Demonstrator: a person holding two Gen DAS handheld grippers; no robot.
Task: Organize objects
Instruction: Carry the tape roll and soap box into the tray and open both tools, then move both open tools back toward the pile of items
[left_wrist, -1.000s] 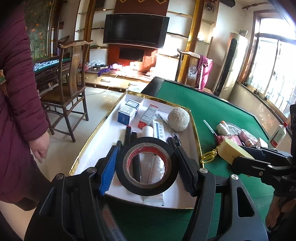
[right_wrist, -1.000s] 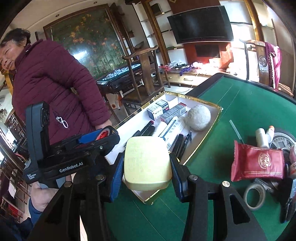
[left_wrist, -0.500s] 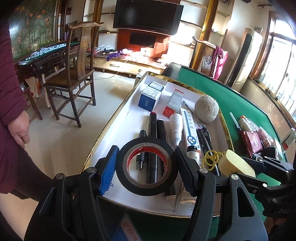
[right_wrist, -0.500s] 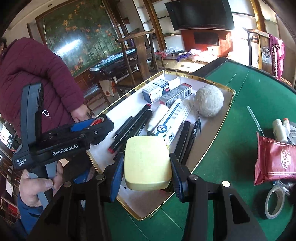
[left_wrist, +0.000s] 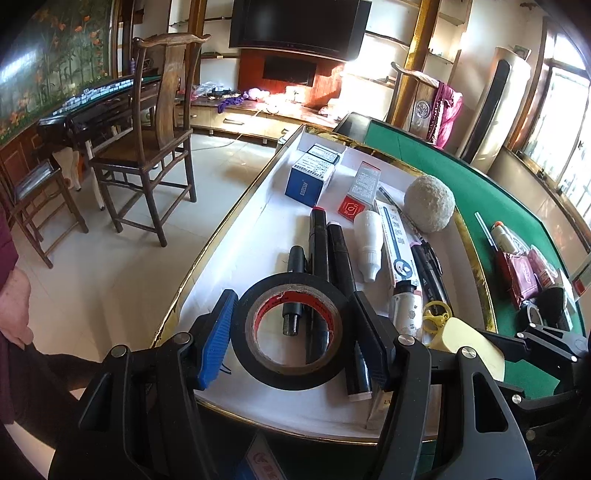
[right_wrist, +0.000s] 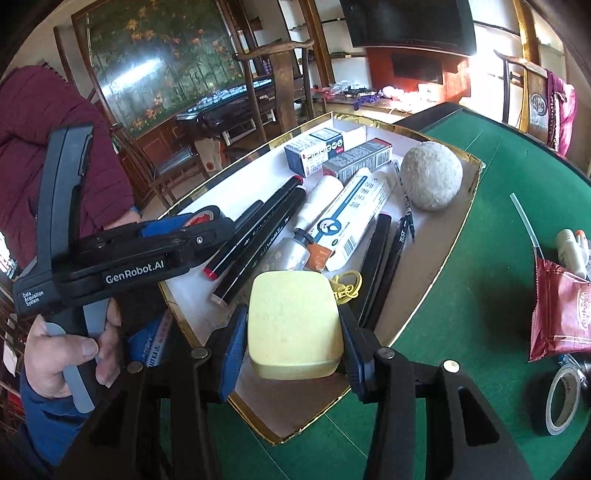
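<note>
- Two views show this moment, and the left wrist view comes first: the left gripper (left_wrist: 293, 332) fills the lower middle of the frame, its jaws closed on a roll of black tape (left_wrist: 291, 332) that stands upright between the blue pad and the black pad.
- Behind the tape, in the middle of the frame, lies a white tray with a gold rim (left_wrist: 229, 236) on the green table (left_wrist: 480, 192).
- Inside the tray are black markers (left_wrist: 319, 240), a white bottle (left_wrist: 367, 240), a long white box (left_wrist: 397, 240), a blue box (left_wrist: 308, 179) and a pale fuzzy ball (left_wrist: 428, 203) toward the upper right.
- At the lower right edge the yellow block (left_wrist: 469, 343) shows between black arms, with a yellow clip (left_wrist: 436, 314) just beside it.

- In the right wrist view, the right gripper (right_wrist: 293, 328) sits at lower middle, its jaws clamped on the yellow block (right_wrist: 293, 325), which hangs over the near part of the tray (right_wrist: 439, 258).
- The left gripper (right_wrist: 192, 225) reaches in from the left of the frame with the tape (right_wrist: 203, 216) between its pads, and a hand (right_wrist: 70, 350) grips its handle at the lower left.
- A person's maroon sleeve (right_wrist: 55, 147) fills the upper left.
- On the green table at the right lie a red packet (right_wrist: 561, 314) and, lower, another tape roll (right_wrist: 561, 402).
</note>
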